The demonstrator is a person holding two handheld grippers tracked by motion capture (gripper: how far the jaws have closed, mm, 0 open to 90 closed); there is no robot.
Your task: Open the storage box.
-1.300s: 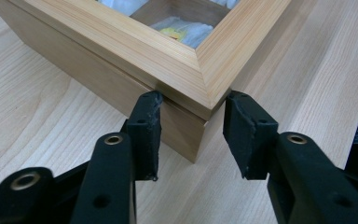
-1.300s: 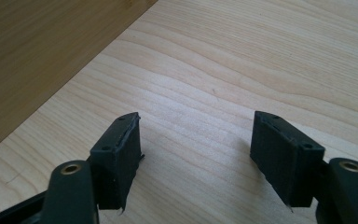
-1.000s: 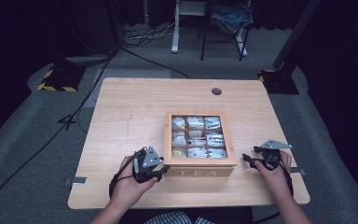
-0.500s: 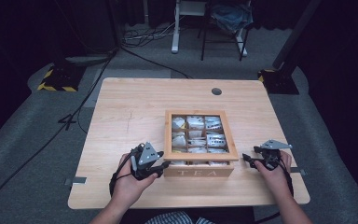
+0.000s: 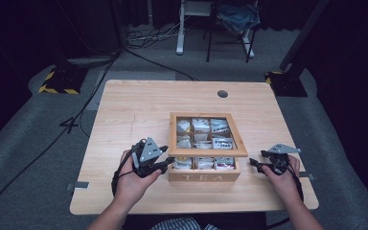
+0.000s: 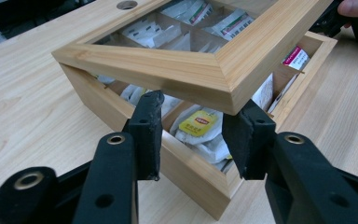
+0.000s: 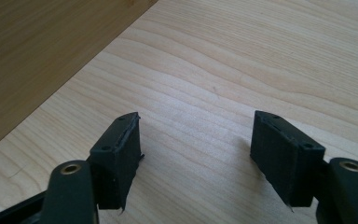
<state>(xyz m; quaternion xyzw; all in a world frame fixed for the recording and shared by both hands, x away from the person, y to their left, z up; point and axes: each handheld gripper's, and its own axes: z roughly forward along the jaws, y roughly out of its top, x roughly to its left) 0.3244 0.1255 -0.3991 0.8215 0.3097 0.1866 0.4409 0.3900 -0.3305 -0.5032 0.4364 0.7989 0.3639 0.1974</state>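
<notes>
A wooden tea box marked TEA stands on the table near its front edge, with several tea bags in its compartments. Its windowed lid is tilted up at the front. My left gripper is at the box's front left corner. In the left gripper view the lid's corner sits wedged between the two jaws of the left gripper, and it is held raised off the box. Those jaws have just been opening a little with the corner between them. My right gripper rests on the table right of the box, open and empty.
The light wooden table has a round cable hole at the back. The box's side wall lies close to the right gripper. Beyond the table are chair legs, cables and grey floor.
The left gripper has risen slightly, and the lid's front edge has lifted off the box with it. The right gripper has not moved.
</notes>
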